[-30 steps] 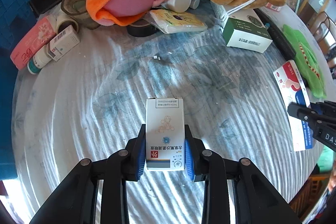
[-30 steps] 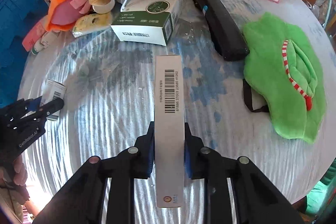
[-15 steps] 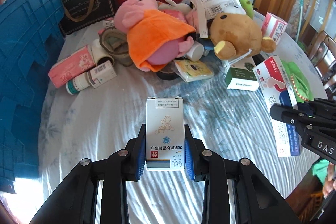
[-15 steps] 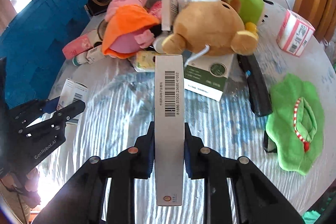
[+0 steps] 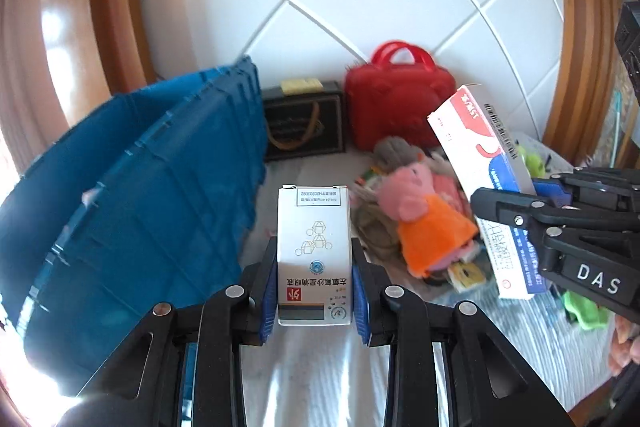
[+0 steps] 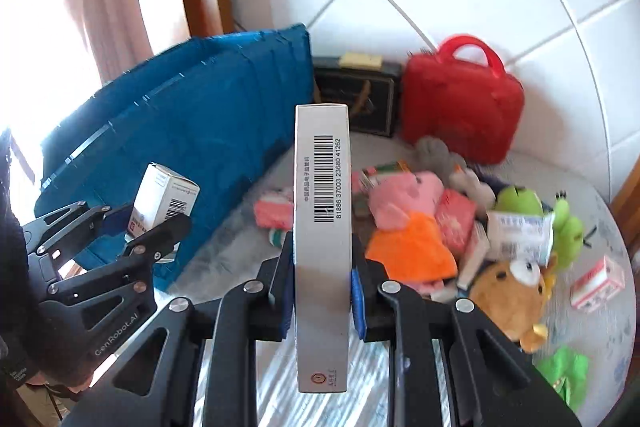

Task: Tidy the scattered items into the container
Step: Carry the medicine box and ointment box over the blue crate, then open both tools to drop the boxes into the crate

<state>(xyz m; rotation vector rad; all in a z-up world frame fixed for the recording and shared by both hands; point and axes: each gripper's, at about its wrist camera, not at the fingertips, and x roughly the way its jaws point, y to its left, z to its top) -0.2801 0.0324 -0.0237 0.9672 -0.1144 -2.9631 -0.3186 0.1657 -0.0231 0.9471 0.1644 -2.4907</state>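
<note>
Left wrist view: the left gripper [image 5: 315, 287] is clamping a small white medicine box [image 5: 314, 247] upright between its blue pads, above the striped tablecloth [image 5: 312, 367]. At nine o'clock the blue container [image 5: 140, 207] is standing, its ribbed wall facing in. At three o'clock the right gripper [image 5: 512, 203] is gripping a long red-and-blue box [image 5: 480, 155], tilted. A red case [image 5: 400, 107] is sitting at twelve o'clock, a pink plush in orange [image 5: 428, 223] at two.

Right wrist view: the right gripper [image 6: 322, 291] is pinching the long box [image 6: 322, 227] by its flat faces, barcode edge up. At nine o'clock the left gripper [image 6: 140, 223] is holding the small white box [image 6: 164, 199] before the blue container [image 6: 192, 147]. A brown bear plush [image 6: 508, 291] is lying at four o'clock.
</note>
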